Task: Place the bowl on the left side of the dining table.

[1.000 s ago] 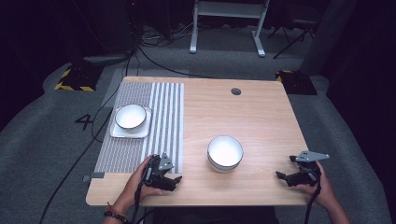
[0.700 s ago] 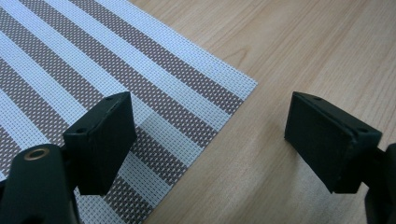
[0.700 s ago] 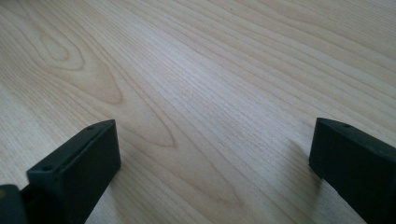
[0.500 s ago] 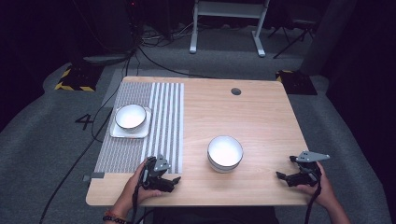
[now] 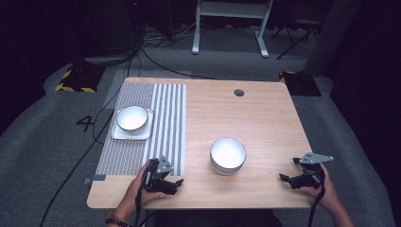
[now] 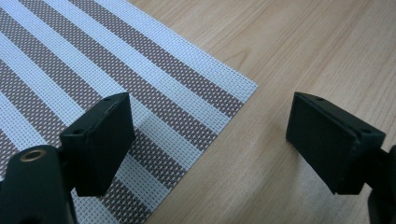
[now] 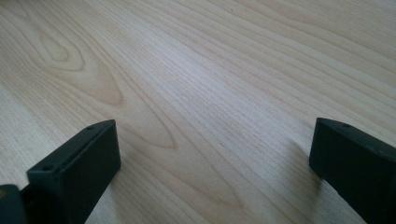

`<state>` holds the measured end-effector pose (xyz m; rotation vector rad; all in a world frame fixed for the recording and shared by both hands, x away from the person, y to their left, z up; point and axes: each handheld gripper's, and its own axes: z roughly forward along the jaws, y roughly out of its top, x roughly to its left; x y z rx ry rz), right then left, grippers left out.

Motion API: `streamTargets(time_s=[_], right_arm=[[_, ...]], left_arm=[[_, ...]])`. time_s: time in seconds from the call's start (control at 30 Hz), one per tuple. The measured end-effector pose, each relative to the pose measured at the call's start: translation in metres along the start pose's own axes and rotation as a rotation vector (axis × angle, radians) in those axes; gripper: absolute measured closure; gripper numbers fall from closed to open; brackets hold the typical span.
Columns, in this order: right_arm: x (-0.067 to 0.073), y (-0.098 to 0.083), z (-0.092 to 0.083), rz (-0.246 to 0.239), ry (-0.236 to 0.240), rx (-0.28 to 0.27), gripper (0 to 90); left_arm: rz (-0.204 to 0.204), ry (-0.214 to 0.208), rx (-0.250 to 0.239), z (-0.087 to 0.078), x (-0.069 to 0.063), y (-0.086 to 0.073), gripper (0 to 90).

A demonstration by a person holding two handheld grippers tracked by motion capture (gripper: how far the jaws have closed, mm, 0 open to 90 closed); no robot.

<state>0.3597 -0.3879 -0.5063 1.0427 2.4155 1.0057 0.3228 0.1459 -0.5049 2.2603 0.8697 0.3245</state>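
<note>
A white bowl [image 5: 228, 154] stands on the bare wood at the middle front of the table [image 5: 265, 118]. Another white bowl [image 5: 132, 117] rests on a square white plate [image 5: 118, 134] on the striped placemat [image 5: 165, 123] at the left. My left gripper [image 5: 178, 182] lies low at the mat's front right corner, open, with nothing between its jaws. In the left gripper view that mat corner [image 6: 233, 88] lies between the two black jaws. My right gripper [image 5: 283, 178] sits near the front right edge, open and empty, over bare wood [image 7: 210, 93].
A round cable hole [image 5: 239, 92] is set in the table's far side. Cables and a white desk frame [image 5: 231, 23] lie on the grey floor behind the table. A yellow-black striped block [image 5: 75, 80] sits on the floor at far left.
The left gripper has shifted slightly toward the front edge of the table. The right gripper and both bowls have stayed put.
</note>
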Motion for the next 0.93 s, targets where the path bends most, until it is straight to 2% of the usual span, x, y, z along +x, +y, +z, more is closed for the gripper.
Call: streamTargets(time_s=[0.93], right_arm=[[-0.0002,-0.0003,-0.0005,-0.001,0.000,0.003,2.1]], left_arm=[[0.003,-0.011,0.002,0.0006,0.0011,0.0006,14.8]])
